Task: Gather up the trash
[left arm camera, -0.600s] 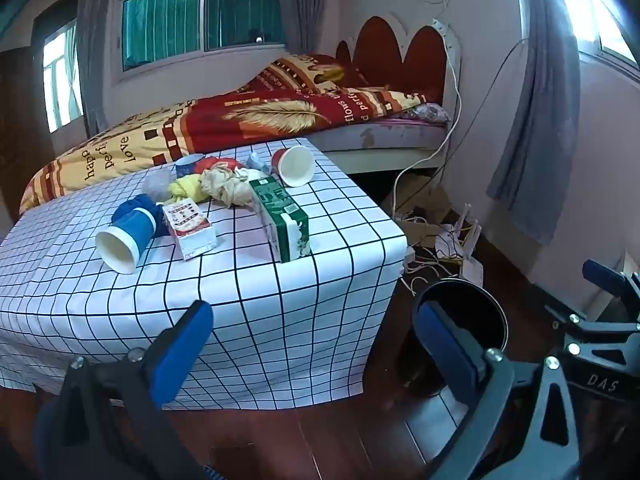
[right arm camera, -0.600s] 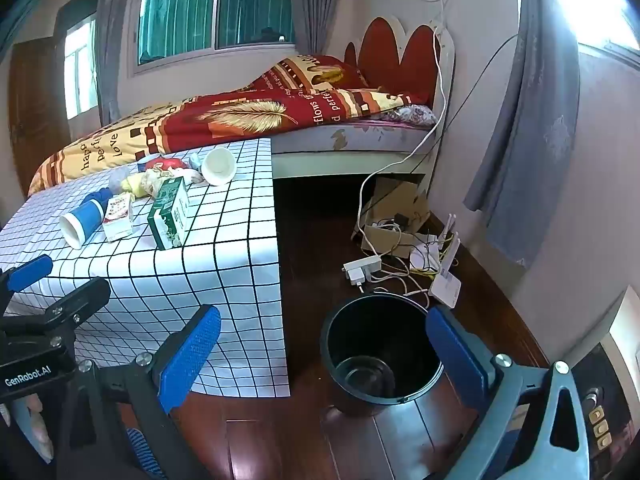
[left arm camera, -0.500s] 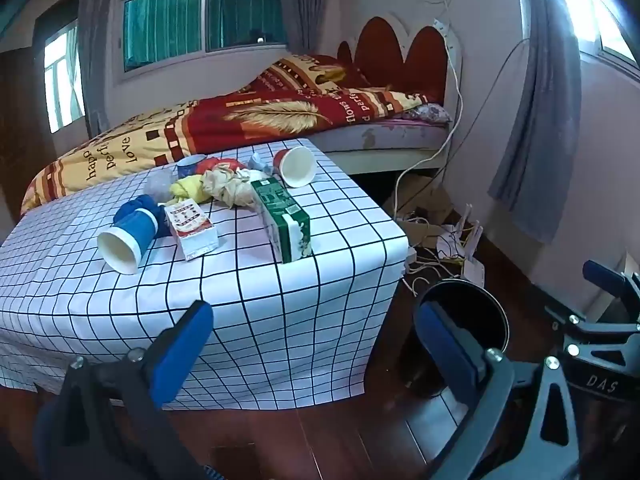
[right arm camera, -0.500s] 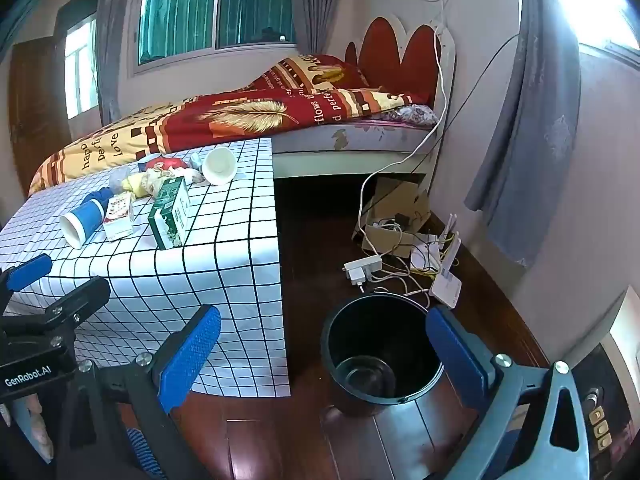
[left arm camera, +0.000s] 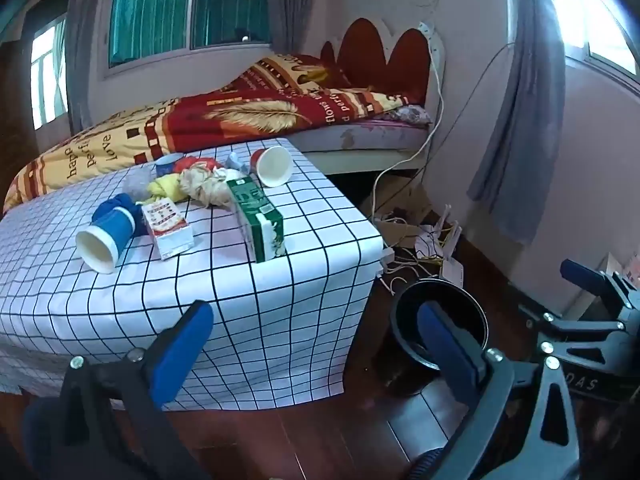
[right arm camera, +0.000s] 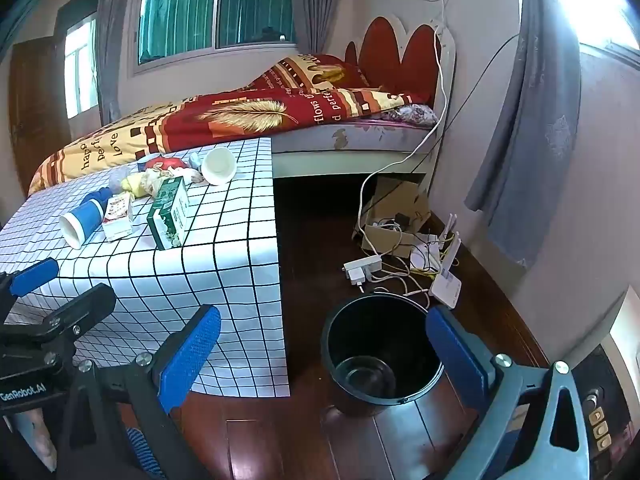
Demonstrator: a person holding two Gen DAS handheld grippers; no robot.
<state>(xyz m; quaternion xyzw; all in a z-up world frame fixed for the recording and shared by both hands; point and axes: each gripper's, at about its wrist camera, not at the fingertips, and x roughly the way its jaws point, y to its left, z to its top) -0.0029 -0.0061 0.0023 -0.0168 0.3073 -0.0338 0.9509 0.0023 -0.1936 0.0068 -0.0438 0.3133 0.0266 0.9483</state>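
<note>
Trash lies on a table with a white checked cloth [left arm camera: 280, 304]: a green milk carton [left arm camera: 256, 220], a small red and white carton [left arm camera: 168, 230], a blue paper cup on its side [left arm camera: 106, 236], a red paper cup on its side [left arm camera: 272, 166] and crumpled wrappers [left arm camera: 200, 186]. A black bin [right arm camera: 380, 352] stands on the floor right of the table. My left gripper [left arm camera: 316, 340] is open and empty, low before the table's front edge. My right gripper [right arm camera: 324, 344] is open and empty, just above the bin's near side.
A bed with a red and yellow blanket [left arm camera: 224, 120] stands behind the table. Cables, a power strip [right arm camera: 362, 266], a router [right arm camera: 446, 284] and a cardboard box [right arm camera: 396, 208] lie on the wooden floor by the right wall. Grey curtains [right arm camera: 528, 120] hang there.
The left gripper's view has shifted very slightly towards the table. The right gripper has not moved. Both stay open.
</note>
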